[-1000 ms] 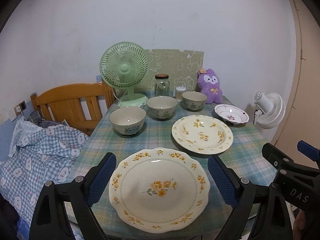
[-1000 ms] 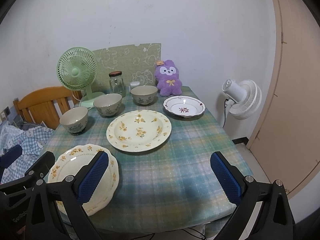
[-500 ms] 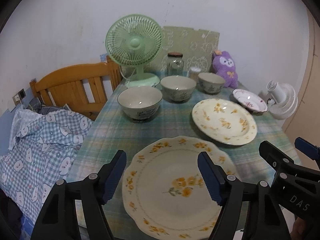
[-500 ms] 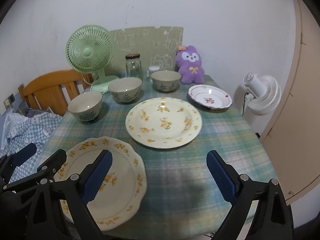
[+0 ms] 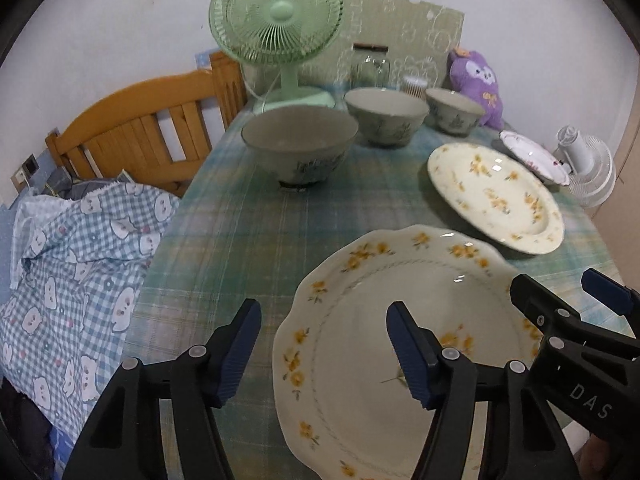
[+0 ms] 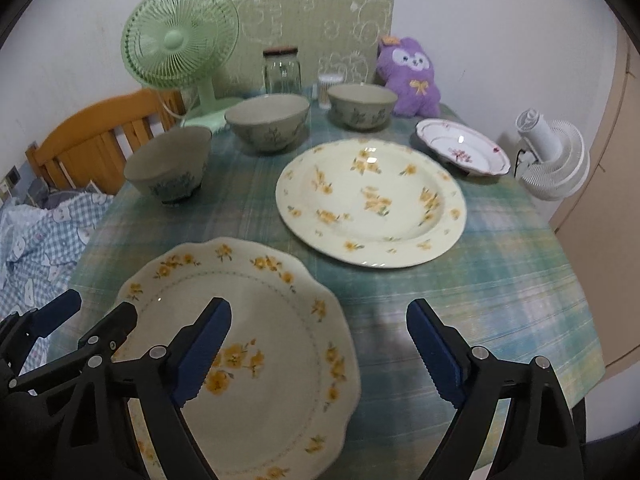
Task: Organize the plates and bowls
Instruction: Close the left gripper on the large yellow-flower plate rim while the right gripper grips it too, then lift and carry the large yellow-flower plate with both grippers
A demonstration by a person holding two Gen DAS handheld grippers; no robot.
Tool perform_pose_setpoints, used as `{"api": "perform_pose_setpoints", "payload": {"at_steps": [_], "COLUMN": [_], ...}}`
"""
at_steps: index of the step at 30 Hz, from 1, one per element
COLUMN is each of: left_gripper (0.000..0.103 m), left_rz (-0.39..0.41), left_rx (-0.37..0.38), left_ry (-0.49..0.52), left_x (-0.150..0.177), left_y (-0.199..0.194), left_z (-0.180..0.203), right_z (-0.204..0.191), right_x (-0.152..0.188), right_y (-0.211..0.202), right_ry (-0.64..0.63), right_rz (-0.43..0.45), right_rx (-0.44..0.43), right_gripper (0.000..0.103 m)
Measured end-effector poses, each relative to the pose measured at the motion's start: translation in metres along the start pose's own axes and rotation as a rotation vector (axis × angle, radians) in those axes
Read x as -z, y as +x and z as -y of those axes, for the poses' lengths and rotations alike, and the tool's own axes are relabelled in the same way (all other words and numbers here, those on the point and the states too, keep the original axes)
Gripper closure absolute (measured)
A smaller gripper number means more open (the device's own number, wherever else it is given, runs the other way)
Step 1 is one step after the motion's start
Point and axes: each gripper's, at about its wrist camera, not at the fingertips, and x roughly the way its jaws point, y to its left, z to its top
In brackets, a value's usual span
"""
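Left wrist view: left gripper [image 5: 324, 352] closing astride scalloped plate's [image 5: 360, 296] rim, not yet gripping; right gripper [image 6: 320, 348] closing, empty.

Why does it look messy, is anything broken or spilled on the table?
Nothing stands out. The three bowls sit upright, the plates lie flat and whole, and the tablecloth shows no spill. They are just spread out, not stacked yet.
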Motion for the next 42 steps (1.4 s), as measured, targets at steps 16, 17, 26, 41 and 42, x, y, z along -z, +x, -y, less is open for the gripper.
{"api": "perform_pose_setpoints", "payload": {"at_steps": [16,17,26,41,42], "left_gripper": [0.053,0.053,0.053,0.053,0.053], "left_rz": [-0.176,-0.176,-0.193,-0.179,-0.180], "left_rx": [0.068,0.070,0.118,0.138,0.143], "left_ry": [-0.019,-0.019,-0.037,-0.016,-0.010], "left_x": [0.005,0.005,0.001,-0.009,-0.011], "left_y": [0.045,0.045,0.050,0.039,0.037], "left_z": [-0.012,-0.013,-0.018,-0.019,-0.018], "right_z": [-0.011,-0.011,-0.011,-0.011,-0.009], "right_x": [0.011,0.011,0.012,0.006,0.005], "right_y": [0.050,0.051,0.060,0.048,0.047], "right_ry": [0.023,0.023,0.027,0.057,0.063], "right_rz": [-0.149,-0.156,-0.195,-0.203,-0.206], "right_rx": [0.034,0.033,0.075,0.078,0.082], "right_gripper": [0.022,0.024,0.038,0.040,0.040]}}
